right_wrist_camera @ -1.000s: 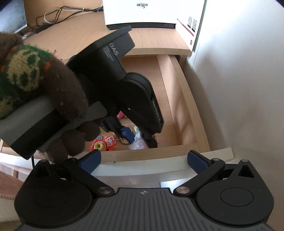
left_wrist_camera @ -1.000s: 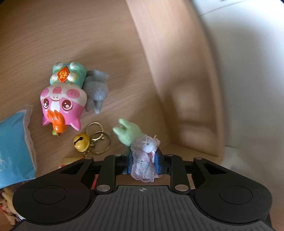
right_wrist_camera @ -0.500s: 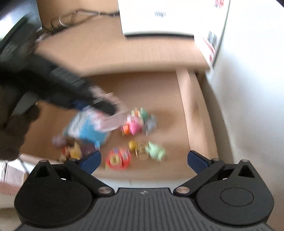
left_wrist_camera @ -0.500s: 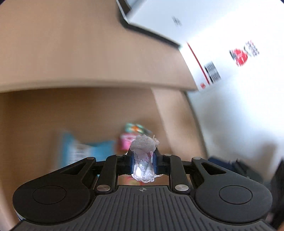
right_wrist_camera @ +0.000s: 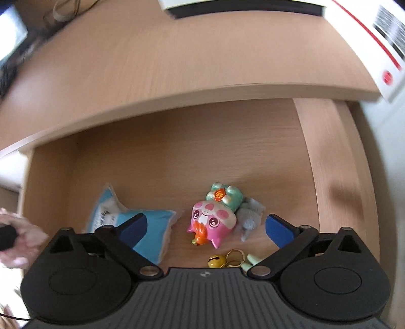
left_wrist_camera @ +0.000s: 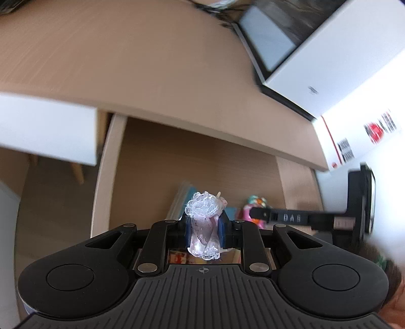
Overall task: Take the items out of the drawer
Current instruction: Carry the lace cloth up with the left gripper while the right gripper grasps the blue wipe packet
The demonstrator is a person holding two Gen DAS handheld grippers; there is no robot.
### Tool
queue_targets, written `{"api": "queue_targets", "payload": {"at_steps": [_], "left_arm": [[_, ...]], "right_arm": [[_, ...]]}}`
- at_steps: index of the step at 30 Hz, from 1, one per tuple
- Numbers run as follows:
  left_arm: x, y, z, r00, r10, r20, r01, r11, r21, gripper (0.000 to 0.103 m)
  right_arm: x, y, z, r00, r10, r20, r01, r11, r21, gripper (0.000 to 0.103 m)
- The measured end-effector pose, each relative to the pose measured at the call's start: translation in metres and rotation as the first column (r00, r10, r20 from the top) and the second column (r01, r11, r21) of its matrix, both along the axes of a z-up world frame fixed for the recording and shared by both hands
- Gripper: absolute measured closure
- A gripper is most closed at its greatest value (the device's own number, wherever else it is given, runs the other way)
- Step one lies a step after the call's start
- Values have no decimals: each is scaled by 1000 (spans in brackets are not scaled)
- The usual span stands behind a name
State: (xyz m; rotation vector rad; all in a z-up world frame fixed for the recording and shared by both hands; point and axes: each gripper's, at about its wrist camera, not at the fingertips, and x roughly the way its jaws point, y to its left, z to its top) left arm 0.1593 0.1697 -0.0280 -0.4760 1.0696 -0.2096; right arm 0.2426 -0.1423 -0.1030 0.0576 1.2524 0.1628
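1. Drawer open under the worktop.
2. Blue packet: soft, crinkly, take an edge.
3. Pink toy: light, rigid-looking; right hand-held gripper spread wide above it, jaws just narrowing slightly.
4. Left hand-held gripper pinches a floppy lace bundle above the drawer.

White box w/ red stripe & barcode on wooden desktop, cables at far left corner
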Motion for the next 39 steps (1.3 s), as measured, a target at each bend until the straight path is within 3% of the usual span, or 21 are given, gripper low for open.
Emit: {"api": "queue_targets", "payload": {"at_steps": [4,5,12,15,17,19,22,24,26,28,30,36,39], "left_arm": [[-2,6,-6,996,76,-44,-77,997,-18,81],[-2,4,-6,996,77,-47,-78,997,-14,81],[-7,-21,-7,997,69,-42,-68,997,21,81],[-10,-10,-5,989,140,-38,-140,990,12,81],[-9,-1,0,979,203,-29,-202,979,19,81],[-9,10,5,970,242,-21,-241,970,24,81],[-10,21,13,964,265,-10,-265,964,25,81],[-12,26,15,964,266,-17,-266,964,20,81],[-16,28,15,965,261,-29,-261,965,15,81],[-21,27,15,967,253,-36,-252,967,26,81],[-25,28,16,968,249,-44,-247,968,38,81],[-34,35,14,959,276,-54,-275,961,34,81],[-36,34,11,956,286,-64,-285,958,25,80]], "right_arm": [[-10,15,5,990,79,113,-63,988,-142,4],[-12,15,8,986,97,133,-78,987,-139,5],[2,-19,18,994,38,104,-44,997,58,4],[1,-20,22,993,34,112,-45,994,98,5],[-7,-4,26,985,112,133,-129,984,125,5],[-19,21,27,956,244,163,-261,960,98,5],[-42,58,20,883,431,185,-434,901,-26,4],[-50,76,10,853,496,162,-494,868,-58,4],[-46,84,-2,849,511,134,-509,859,-46,5],[-40,90,-10,849,515,113,-514,857,-42,6],[-29,96,-17,854,513,86,-511,858,-51,23],[1,61,-15,950,311,-6,-308,945,111,38],[12,35,-14,977,196,-81,-173,956,237,38]]}}
